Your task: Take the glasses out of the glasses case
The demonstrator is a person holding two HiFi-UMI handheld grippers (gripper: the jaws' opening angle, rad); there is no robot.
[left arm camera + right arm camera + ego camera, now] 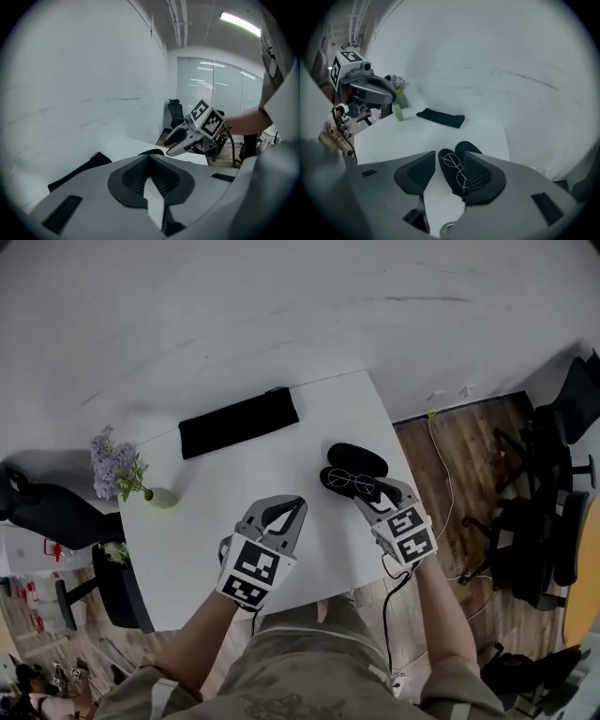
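Case open, glasses not yet lifted

On the white rectangular table (246,491) the black oval hard-shell glasses case (362,457) lies hinged open near the right-hand edge, both halves flat on the surface. The thin wire-framed round glasses (351,481) rest in the half nearer the person, lenses up. So the opening is done, and the removal itself is not.

The right gripper (371,492) is at the near side of the case with its jaws spread. In the right gripper view the case and the wire frame show in the gap between the two ribbed pads, the right pad overlapping the case's edge, but nothing is pinched. Whether that pad actually touches the case cannot be told.

The left gripper (288,506) sits over the middle of the table, well apart from the case. Its jaws are pressed together at the tips and hold nothing.

A flat black fabric pouch (238,422) lies at the far side of the table, and a small green vase of purple flowers (159,496) stands at the left edge. Neither is in the way.

What is left, by my reading: close the right jaws on the thin frame, lift it clear and set it down, perhaps with the left gripper steadying the case
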